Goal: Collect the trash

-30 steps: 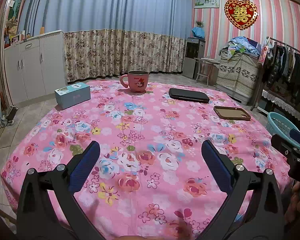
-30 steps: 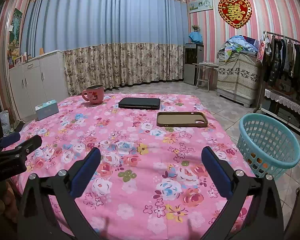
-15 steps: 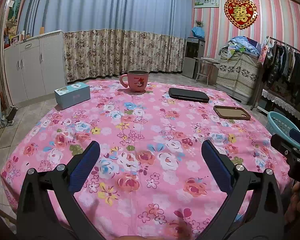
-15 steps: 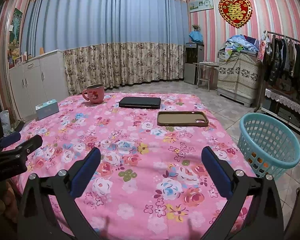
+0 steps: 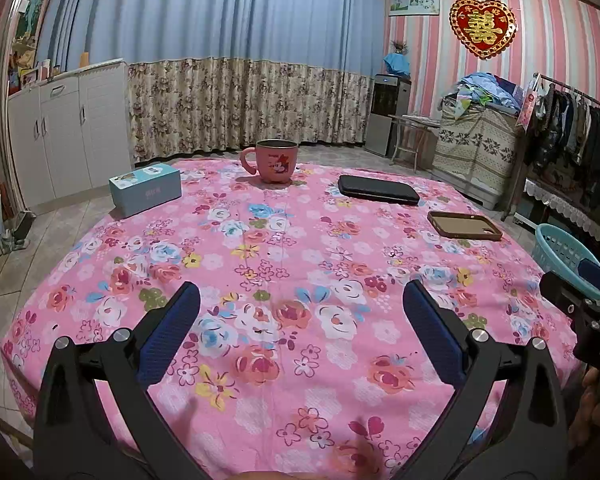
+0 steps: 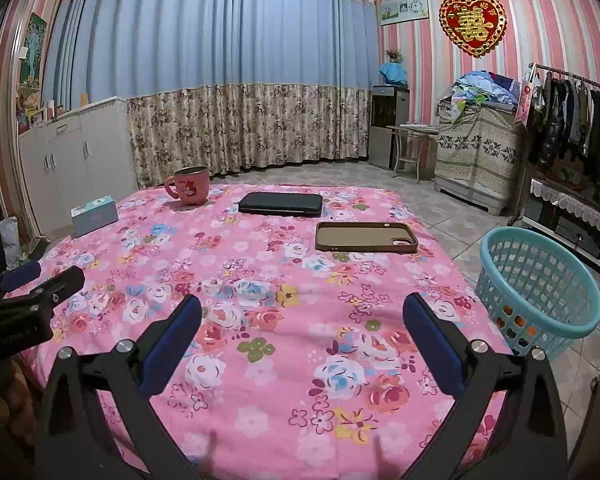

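A table under a pink flowered cloth (image 5: 284,264) (image 6: 268,280) fills both views. On it stand a pink mug (image 5: 275,160) (image 6: 191,185), a light blue box (image 5: 145,189) (image 6: 94,216), a black flat case (image 5: 378,189) (image 6: 281,204) and a brown phone case (image 5: 464,225) (image 6: 366,237). My left gripper (image 5: 300,304) hovers open over the near edge, nothing between its fingers. My right gripper (image 6: 302,312) is open and empty too, over the right near part. A teal plastic basket (image 6: 540,280) (image 5: 560,248) stands on the floor to the table's right, with small orange things inside.
White cabinets (image 5: 60,128) line the left wall, curtains the back. A covered cabinet (image 6: 476,152), a small table (image 6: 410,136) and a clothes rack (image 6: 572,120) stand to the right. Tiled floor surrounds the table.
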Demonstrator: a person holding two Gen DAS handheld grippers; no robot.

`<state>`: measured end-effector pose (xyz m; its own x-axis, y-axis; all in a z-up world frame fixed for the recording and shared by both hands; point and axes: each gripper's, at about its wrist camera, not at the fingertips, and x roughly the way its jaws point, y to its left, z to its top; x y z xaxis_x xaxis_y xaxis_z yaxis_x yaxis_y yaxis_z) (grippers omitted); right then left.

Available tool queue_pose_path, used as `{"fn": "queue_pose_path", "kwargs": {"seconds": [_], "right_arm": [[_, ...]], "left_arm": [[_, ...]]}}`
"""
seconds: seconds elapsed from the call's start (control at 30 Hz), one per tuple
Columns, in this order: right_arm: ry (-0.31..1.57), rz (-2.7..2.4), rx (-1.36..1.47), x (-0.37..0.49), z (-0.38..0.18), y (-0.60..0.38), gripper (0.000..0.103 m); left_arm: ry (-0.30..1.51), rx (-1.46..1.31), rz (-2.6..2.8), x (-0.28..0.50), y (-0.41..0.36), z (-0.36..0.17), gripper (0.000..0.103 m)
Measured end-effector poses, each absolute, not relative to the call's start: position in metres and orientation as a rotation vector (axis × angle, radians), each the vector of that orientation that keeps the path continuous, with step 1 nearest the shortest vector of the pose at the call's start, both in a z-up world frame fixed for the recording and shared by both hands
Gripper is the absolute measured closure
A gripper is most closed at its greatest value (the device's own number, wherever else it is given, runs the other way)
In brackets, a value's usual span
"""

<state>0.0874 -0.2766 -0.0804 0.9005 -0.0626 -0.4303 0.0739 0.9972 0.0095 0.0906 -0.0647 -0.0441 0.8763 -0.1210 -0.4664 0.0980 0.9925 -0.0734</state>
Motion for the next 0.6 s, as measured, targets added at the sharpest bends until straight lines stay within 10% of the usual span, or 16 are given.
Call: {"fn": "queue_pose_path", "kwargs": {"seconds": [0.6], "right_arm": [[0.446, -0.068, 0.023, 0.0883, -0.0805, -0.2740, 0.005]], "left_arm": [[0.491, -0.047, -0.116, 0.0912, -0.0647, -0.0452, 0.005]]}}
